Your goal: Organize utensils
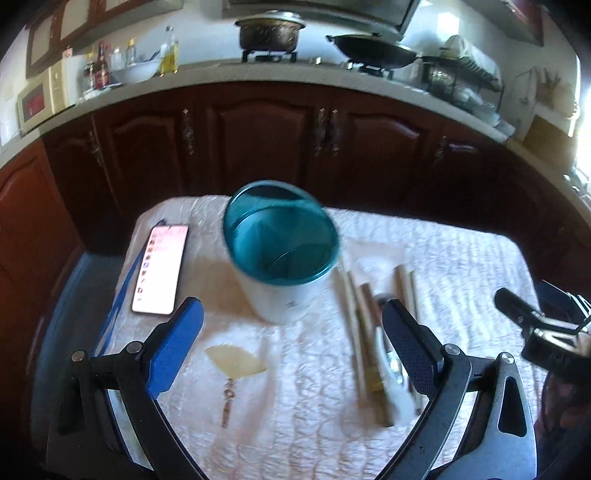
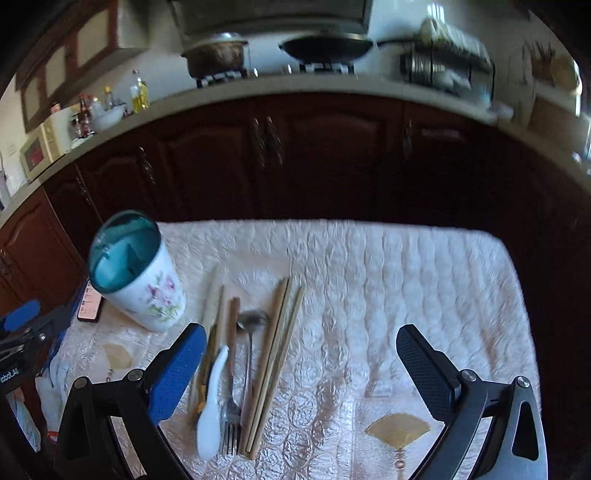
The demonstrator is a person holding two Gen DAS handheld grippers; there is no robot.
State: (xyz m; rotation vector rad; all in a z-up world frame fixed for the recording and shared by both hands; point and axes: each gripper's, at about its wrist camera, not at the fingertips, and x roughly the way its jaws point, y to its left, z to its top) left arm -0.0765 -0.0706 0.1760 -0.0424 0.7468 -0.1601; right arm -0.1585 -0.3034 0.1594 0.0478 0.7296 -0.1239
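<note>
A white flowered holder with a teal rim point(image 1: 280, 251) stands on the white quilted tablecloth point(image 1: 303, 387); it also shows in the right wrist view point(image 2: 136, 280). Right of it lie the utensils in a row: wooden chopsticks point(image 2: 275, 365), a metal spoon point(image 2: 251, 325), a fork point(image 2: 229, 424), a white spoon point(image 2: 211, 406) and wood-handled pieces point(image 2: 218, 317). In the left wrist view the utensils point(image 1: 369, 350) lie by the right finger. My left gripper point(image 1: 291, 332) is open and empty in front of the holder. My right gripper point(image 2: 301, 354) is open and empty above the utensils' near ends.
A lit phone point(image 1: 160, 269) lies left of the holder. Tan fan prints mark the cloth point(image 2: 399, 428). Dark wood cabinets point(image 1: 258, 147) and a counter with a pot point(image 1: 271, 31) and wok point(image 1: 373, 50) stand behind the table. The right gripper shows at the left view's right edge point(image 1: 535, 325).
</note>
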